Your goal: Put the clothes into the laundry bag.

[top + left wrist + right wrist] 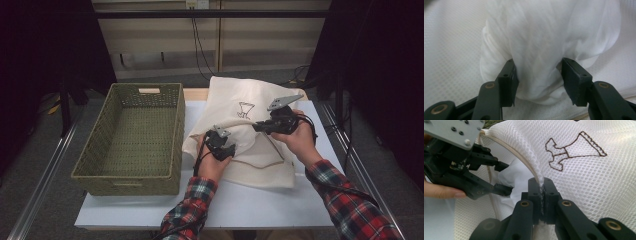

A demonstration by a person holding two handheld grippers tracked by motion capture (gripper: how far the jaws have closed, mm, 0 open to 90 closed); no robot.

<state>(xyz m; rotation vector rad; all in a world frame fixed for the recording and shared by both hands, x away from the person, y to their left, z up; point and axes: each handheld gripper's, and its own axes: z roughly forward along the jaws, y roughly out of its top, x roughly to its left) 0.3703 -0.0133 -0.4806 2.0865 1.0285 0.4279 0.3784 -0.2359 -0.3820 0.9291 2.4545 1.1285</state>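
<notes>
A cream mesh bag (240,107) with a brown stitched emblem (574,150) lies on the white table (250,205). My right gripper (541,181) is shut on the bag's corded rim and holds the mouth lifted. My left gripper (222,145) reaches into that mouth from the left. Its jaws stand apart on either side of a bunched white cloth (541,37) that rests inside on the mesh (449,50). In the right gripper view the left gripper (506,178) shows with the white cloth (519,175) between its tips.
A green woven basket (125,178), with nothing in it, stands on the table's left half beside the bag. The person's plaid sleeves come in from the bottom. Bare table lies in front of the bag, and dark floor surrounds the table.
</notes>
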